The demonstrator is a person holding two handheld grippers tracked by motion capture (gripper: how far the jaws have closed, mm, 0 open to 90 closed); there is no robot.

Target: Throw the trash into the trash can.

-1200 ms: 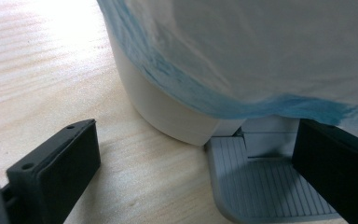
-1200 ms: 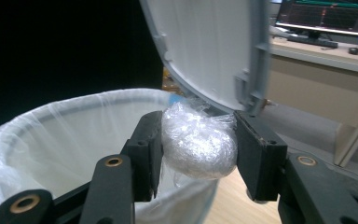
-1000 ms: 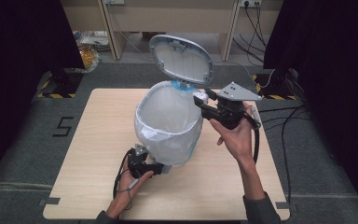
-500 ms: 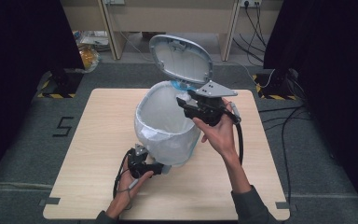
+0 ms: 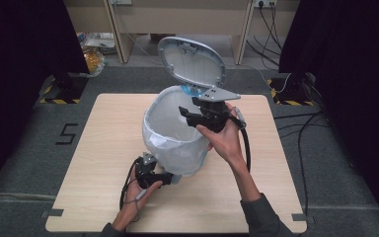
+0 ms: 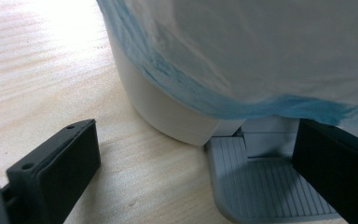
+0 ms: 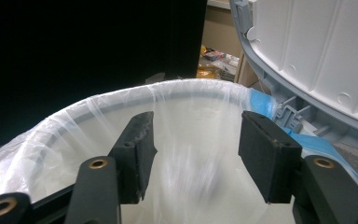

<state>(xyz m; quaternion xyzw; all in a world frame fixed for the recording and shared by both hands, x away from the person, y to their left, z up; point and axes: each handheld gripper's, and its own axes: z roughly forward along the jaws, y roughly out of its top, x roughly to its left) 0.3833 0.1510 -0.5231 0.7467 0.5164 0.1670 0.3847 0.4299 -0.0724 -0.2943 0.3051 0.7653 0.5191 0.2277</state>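
Your right gripper [image 5: 186, 115] hangs over the lined bin [image 5: 175, 136] mid-table; its jaws have just opened, with nothing between them. Your left gripper [image 5: 170, 178], jaws apart, rests on the pedal [image 6: 261, 184], lid [image 5: 191, 61] up. Judged: drop done; next, release the pedal.

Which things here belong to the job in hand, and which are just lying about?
In the job:
- pedal bin with lid up
- clear bag liner folded over its rim
- foot pedal, between the left gripper jaws
- right gripper, open, empty, over the bin's mouth

Lying about:
- yellow clutter on the floor
- cables beside the table
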